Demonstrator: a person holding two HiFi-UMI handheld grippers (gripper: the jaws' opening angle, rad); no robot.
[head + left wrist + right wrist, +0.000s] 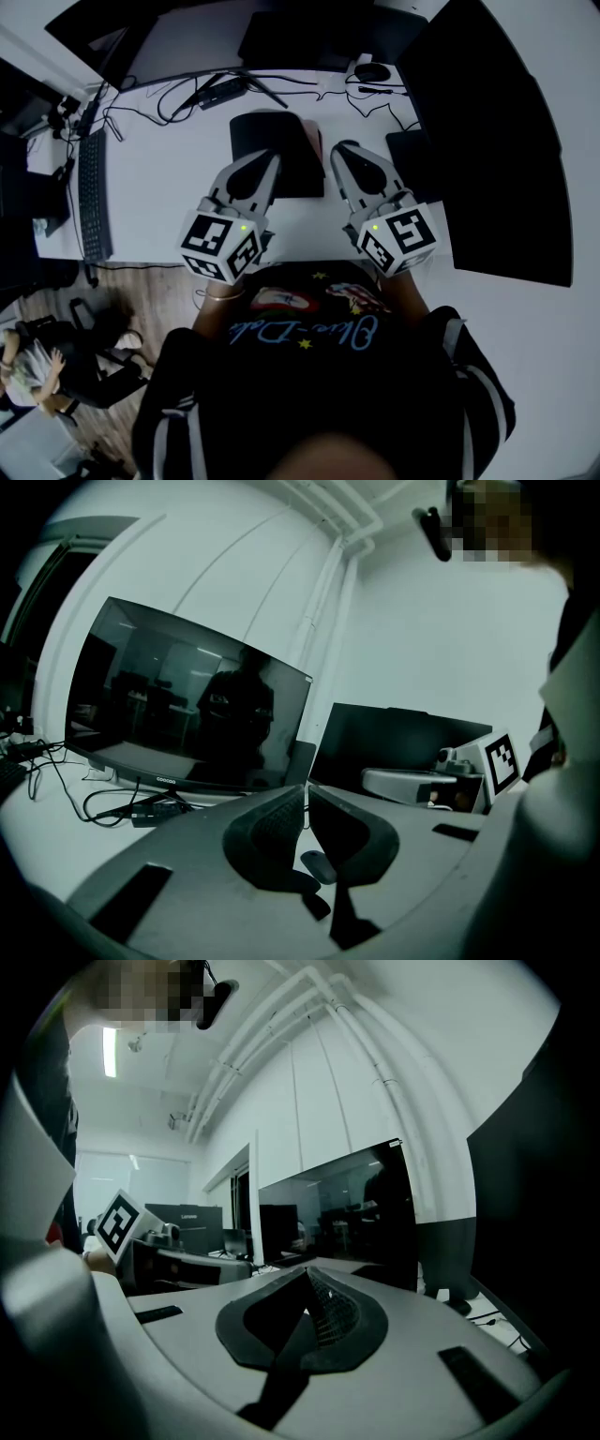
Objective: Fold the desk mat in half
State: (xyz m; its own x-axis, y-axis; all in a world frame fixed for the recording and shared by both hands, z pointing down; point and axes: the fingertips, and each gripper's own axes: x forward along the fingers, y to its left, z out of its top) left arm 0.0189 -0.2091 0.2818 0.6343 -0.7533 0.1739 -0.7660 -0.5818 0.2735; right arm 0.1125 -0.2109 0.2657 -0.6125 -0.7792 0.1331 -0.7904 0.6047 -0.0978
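Observation:
In the head view the dark desk mat [272,150] lies on the white desk [169,178], with a pinkish strip [312,141] showing along its right side. My left gripper [269,161] hovers over the mat's near left part, and my right gripper [342,150] is just right of the mat. Both are held above the desk close to my chest. In the left gripper view the jaws [306,803] are shut with nothing between them. The right gripper's jaws [307,1288] are likewise shut and empty. Each gripper view points out over the desk, and neither shows the mat.
A keyboard [92,197] lies at the desk's left end. Cables [187,94] and a mouse [373,71] sit at the back. A curved monitor [187,714] stands behind, and a large dark screen [497,141] is on the right. A person [28,366] sits on the floor at the lower left.

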